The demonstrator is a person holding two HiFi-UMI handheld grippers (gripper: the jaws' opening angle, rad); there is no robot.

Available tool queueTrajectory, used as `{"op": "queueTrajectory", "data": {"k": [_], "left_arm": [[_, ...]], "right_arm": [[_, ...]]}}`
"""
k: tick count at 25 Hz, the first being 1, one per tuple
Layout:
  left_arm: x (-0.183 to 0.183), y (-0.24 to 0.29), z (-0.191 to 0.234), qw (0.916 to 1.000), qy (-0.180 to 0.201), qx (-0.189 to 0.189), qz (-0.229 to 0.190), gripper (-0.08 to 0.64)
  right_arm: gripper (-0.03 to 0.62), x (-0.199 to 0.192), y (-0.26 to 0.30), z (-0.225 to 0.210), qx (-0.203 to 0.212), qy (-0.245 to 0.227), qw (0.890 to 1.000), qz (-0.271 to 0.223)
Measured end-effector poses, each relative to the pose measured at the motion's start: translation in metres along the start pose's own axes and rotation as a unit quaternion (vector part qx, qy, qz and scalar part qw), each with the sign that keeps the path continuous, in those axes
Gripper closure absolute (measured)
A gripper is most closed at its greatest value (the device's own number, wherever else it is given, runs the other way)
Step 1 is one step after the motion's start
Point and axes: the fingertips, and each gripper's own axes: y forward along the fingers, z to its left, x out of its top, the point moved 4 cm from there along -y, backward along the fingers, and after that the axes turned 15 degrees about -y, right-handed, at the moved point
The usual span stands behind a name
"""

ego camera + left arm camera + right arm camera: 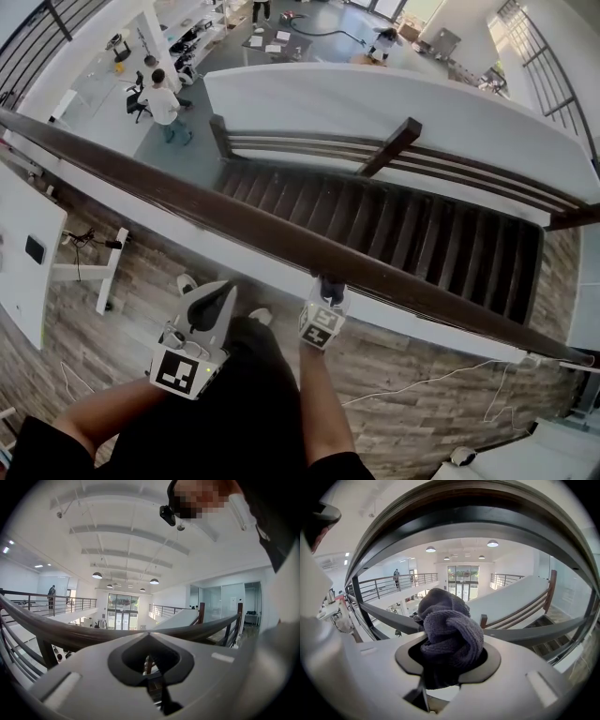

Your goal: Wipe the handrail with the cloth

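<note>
**Cloth at the handrail's near edge**

We see a dark grey terry cloth (pixel 450 630) wadded into a knot, clamped in the right tongs (pixel 327 298). It sits just below the dark wooden handrail (pixel 187 202); we cannot tell whether it touches. The only markings are square black-and-white markers. The right arm reaches straight to the handrail. The left tongs (pixel 208 305), closed and empty, are held back from it.

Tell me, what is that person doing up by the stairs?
A person is holding a gripper in each hand. The right gripper is shut on a dark cloth, held up close under the wooden handrail, ready for wiping. The left gripper is shut with nothing in it, back from the rail.
</note>
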Motion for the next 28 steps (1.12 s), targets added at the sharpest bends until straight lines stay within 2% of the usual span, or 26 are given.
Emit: {"op": "queueTrajectory", "data": {"k": [4, 9, 16, 20, 28], "left_arm": [[-0.001, 0.002, -0.004, 0.9999, 0.002, -0.01, 0.002, 0.56], [-0.003, 0.006, -0.008, 0.9997, 0.0, -0.021, 0.007, 0.56], [-0.002, 0.003, -0.006, 0.9997, 0.007, -0.022, 0.006, 0.56], [-0.001, -0.01, 0.006, 1.0, 0.003, -0.005, 0.007, 0.56], [0.007, -0.026, 0.04, 0.9998, -0.01, 0.017, -0.008, 0.56]], "right_arm": [[0.442, -0.006, -0.003, -0.006, 0.0, 0.016, 1.0, 0.001], [0.44, 0.001, -0.005, -0.001, 0.026, 0.045, 0.998, -0.02], [0.439, 0.0, -0.02, 0.024, 0.039, 0.014, 0.999, -0.035], [0.439, 0.008, -0.024, 0.06, 0.086, -0.014, 0.995, -0.041], [0.436, 0.037, -0.026, 0.145, 0.183, -0.071, 0.979, -0.047]]}}
